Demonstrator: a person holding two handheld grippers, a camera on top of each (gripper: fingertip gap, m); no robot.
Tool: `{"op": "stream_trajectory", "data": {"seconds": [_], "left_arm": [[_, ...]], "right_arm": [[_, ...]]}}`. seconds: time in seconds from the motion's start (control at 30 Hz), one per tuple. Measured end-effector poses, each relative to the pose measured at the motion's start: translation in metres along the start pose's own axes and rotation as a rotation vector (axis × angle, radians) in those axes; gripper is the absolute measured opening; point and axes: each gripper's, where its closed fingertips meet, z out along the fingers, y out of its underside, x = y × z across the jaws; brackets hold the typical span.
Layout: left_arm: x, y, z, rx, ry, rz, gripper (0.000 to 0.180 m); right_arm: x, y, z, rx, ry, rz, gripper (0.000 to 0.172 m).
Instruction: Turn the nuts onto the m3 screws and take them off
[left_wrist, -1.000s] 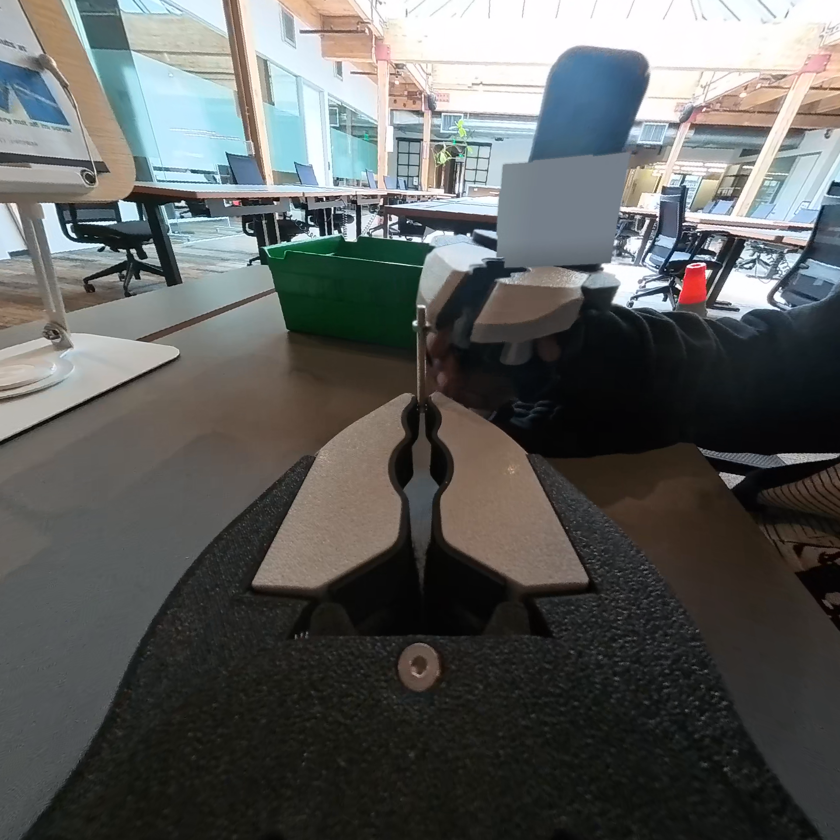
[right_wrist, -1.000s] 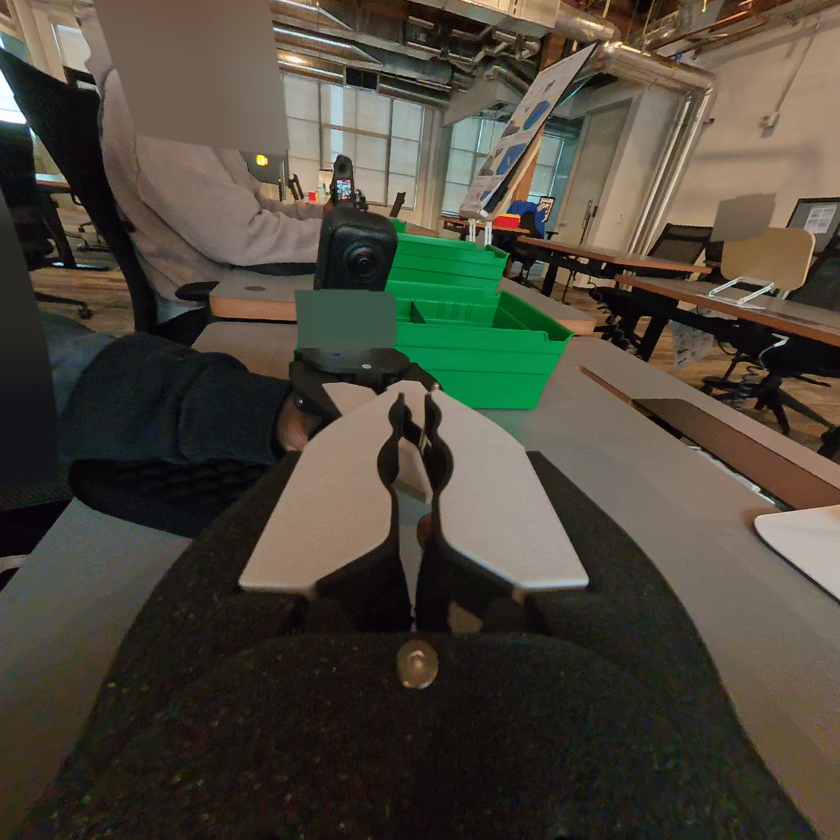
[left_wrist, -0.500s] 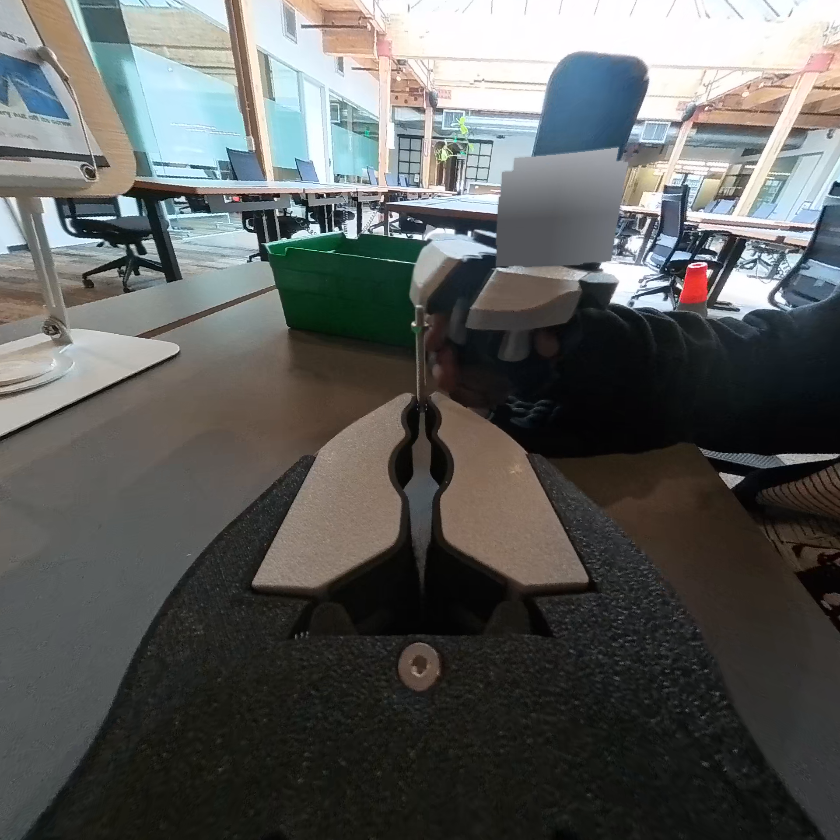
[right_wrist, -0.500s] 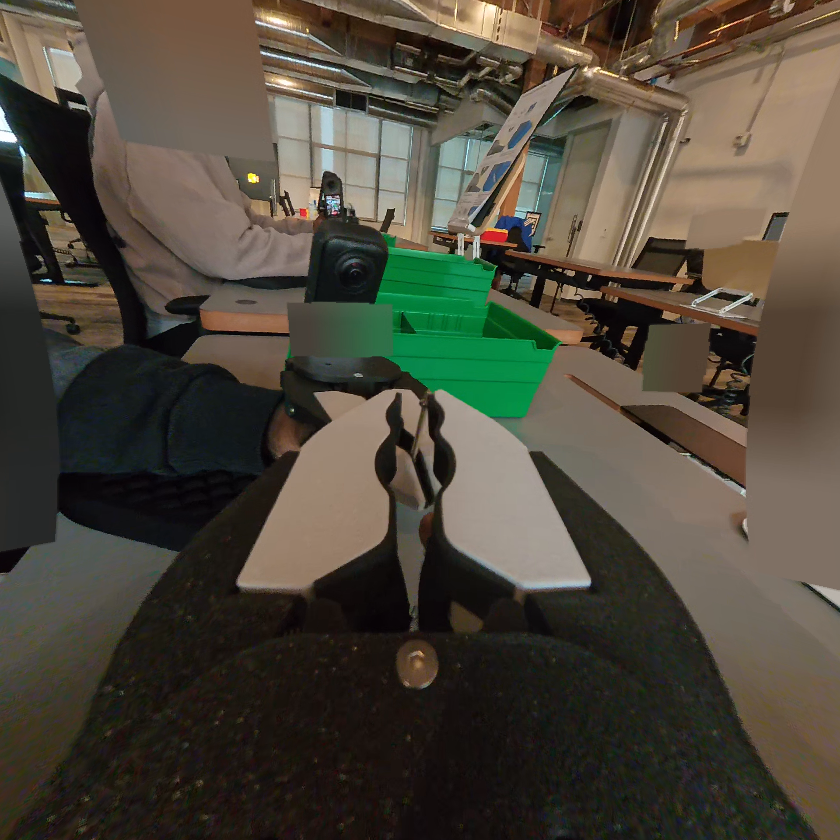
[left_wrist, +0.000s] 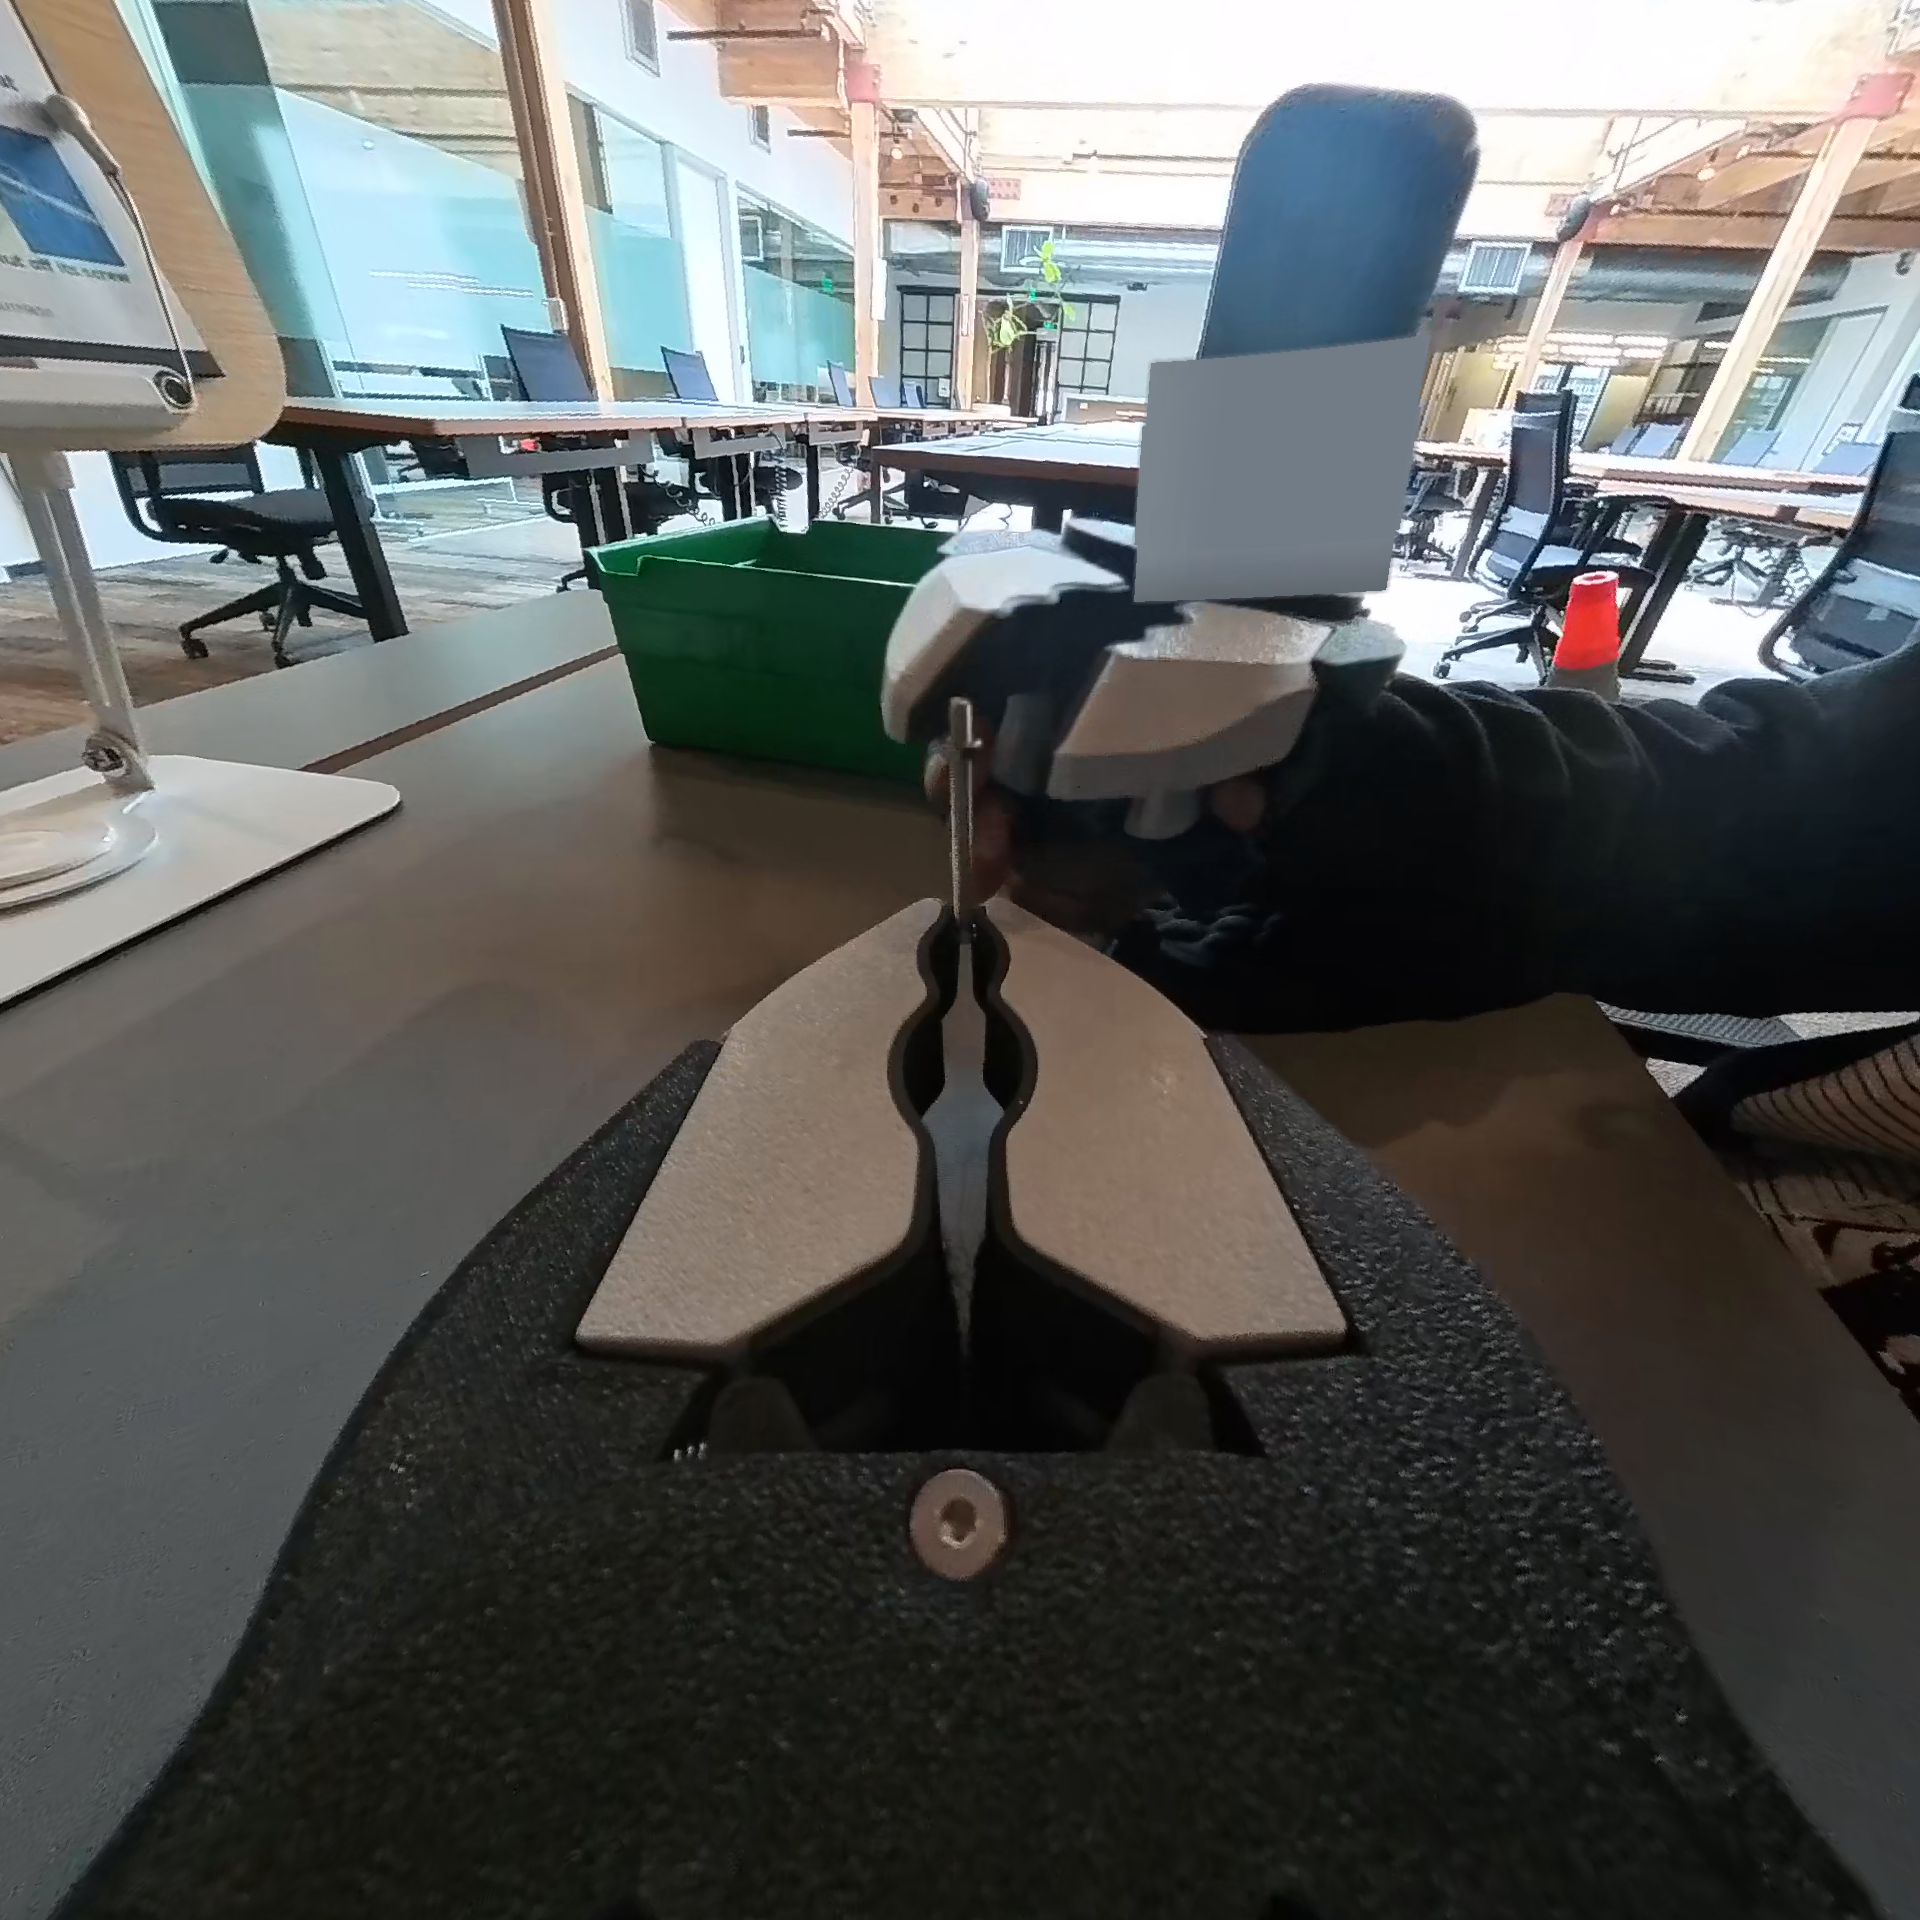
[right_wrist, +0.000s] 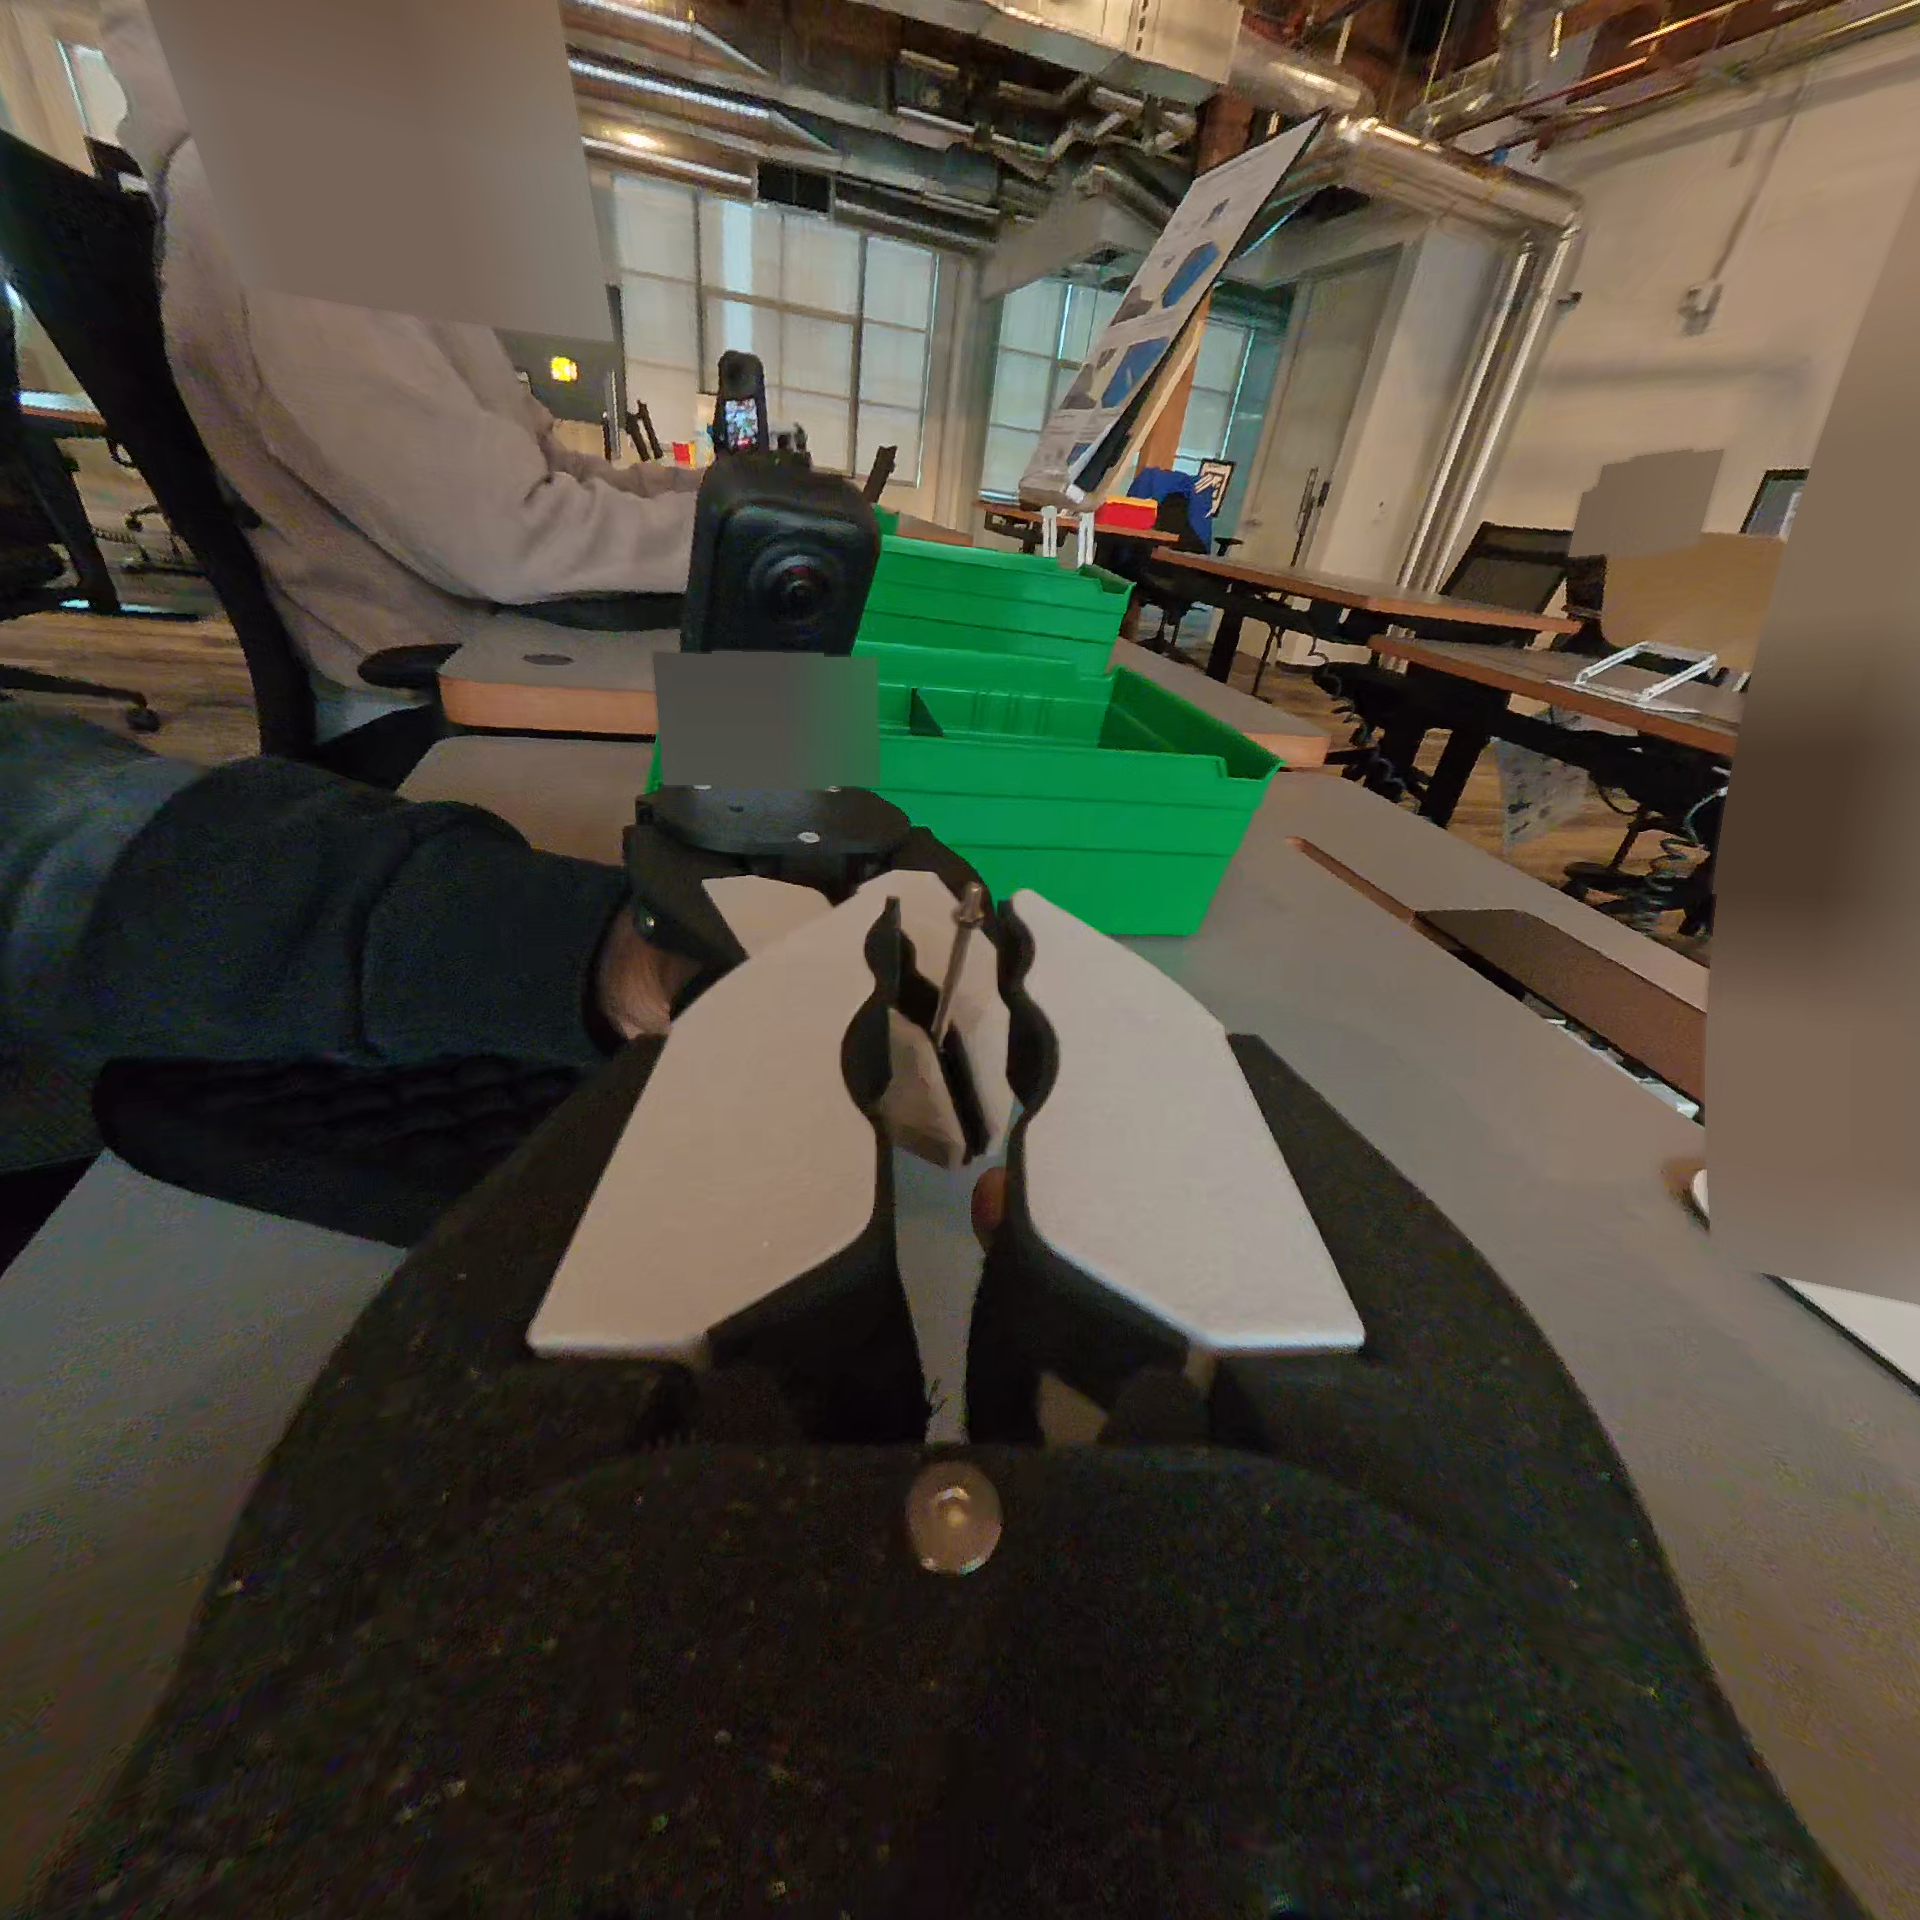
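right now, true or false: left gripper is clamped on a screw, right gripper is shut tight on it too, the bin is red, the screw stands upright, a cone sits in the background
1. The left gripper is shut on the screw: true.
2. The right gripper is shut tight on it: false, its fingers stand apart around the screw.
3. The bin is red: false, it is green.
4. The screw stands upright: true.
5. An orange cone sits in the background: true.

An open-plan office: beyond the green bin on the worktop stand rows of long desks with wheeled office chairs, glass partitions and exposed wooden beams overhead.
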Motion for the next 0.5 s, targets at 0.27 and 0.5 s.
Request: {"op": "stream_trajectory", "data": {"seconds": [0.27,0.5], "left_arm": [[-0.003,-0.002,-0.002,0.018,-0.011,-0.021,0.001],[-0.004,-0.003,-0.002,0.023,-0.017,-0.019,0.001]], "right_arm": [[0.003,-0.005,-0.005,0.004,0.005,0.012,0.008],[0.009,0.017,-0.001,-0.117,0.043,0.031,0.009]]}}
